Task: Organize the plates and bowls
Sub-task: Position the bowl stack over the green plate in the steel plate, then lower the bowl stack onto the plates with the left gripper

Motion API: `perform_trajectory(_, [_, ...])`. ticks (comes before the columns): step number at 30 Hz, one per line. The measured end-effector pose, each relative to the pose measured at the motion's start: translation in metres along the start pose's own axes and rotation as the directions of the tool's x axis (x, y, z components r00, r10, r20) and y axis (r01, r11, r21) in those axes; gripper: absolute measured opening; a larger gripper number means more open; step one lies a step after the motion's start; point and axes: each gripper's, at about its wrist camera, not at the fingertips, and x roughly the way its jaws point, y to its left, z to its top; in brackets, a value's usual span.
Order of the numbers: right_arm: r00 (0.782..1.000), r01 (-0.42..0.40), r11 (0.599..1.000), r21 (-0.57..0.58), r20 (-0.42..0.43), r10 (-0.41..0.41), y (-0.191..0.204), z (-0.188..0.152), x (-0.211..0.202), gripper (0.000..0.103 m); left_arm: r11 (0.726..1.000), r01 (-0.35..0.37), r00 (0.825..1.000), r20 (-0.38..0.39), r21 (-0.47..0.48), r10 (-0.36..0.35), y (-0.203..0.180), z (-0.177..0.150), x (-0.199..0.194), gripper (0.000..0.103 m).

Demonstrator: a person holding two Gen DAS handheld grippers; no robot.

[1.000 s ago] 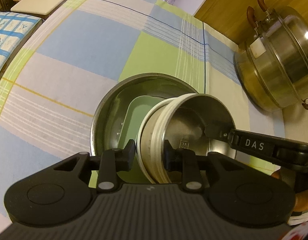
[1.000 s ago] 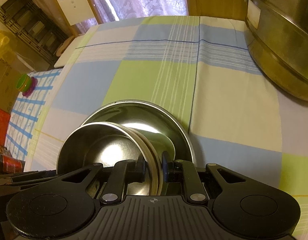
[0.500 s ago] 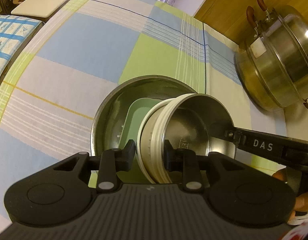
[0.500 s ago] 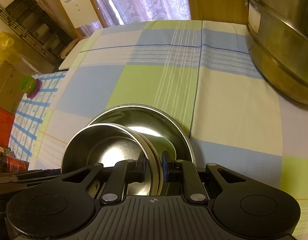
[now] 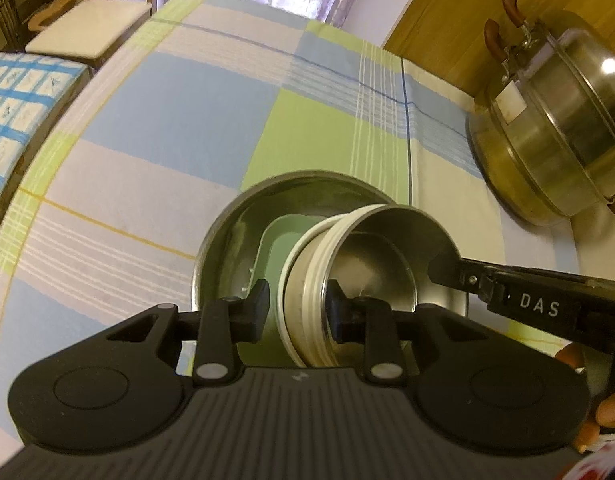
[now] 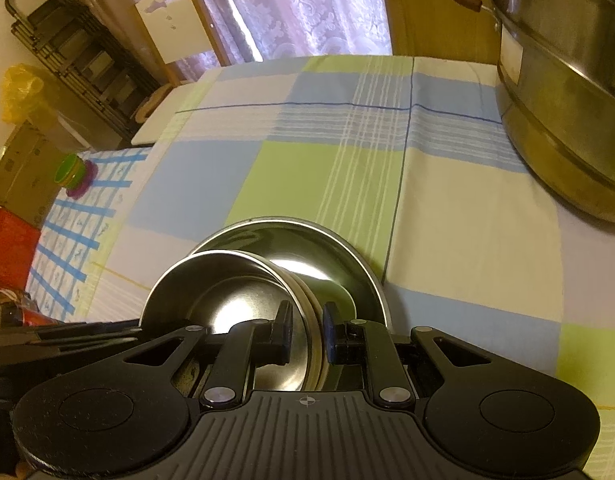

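Observation:
A wide steel bowl [image 5: 223,240] [image 6: 347,248] sits on the checked tablecloth with a pale green rectangular dish [image 5: 279,240] lying inside it. Above it a smaller steel bowl with a white outer wall [image 5: 371,264] [image 6: 227,300] is tipped on its side, its mouth towards the right. My left gripper [image 5: 297,308] is shut on its near wall, one finger inside and one outside. My right gripper [image 6: 307,328] is shut on the opposite rim; one of its fingers [image 5: 467,276] shows in the left wrist view. The small bowl hides part of the green dish.
A tall steel steamer pot [image 5: 547,120] [image 6: 567,100] with brown handles stands at the right back of the table. A chair with a white cushion [image 5: 87,28] and a side table with a blue-checked cloth [image 5: 11,100] holding a green cup [image 6: 69,170] are off to the left.

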Motion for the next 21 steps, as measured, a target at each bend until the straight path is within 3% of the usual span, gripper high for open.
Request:
perform_trajectory(8, [0.999,-0.031,0.999,-0.031,0.037,0.032,-0.005,-0.008,-0.014,0.016,0.997,-0.028,0.997,0.073,0.069,0.023,-0.009,-0.005,-0.024,0.025])
perform_trajectory(17, [0.997,-0.07,0.998,-0.008,0.035,0.07,-0.01,-0.02,-0.013,0.016,0.999,-0.012,0.998,0.06,0.052,0.009,-0.008,-0.017,-0.023,0.021])
perform_trajectory(21, [0.996,-0.085,0.996,0.019,0.025,0.084,-0.013,-0.022,-0.011,0.016,0.999,0.006,0.999,0.054,0.043,-0.008,-0.009,-0.018,-0.021,0.013])
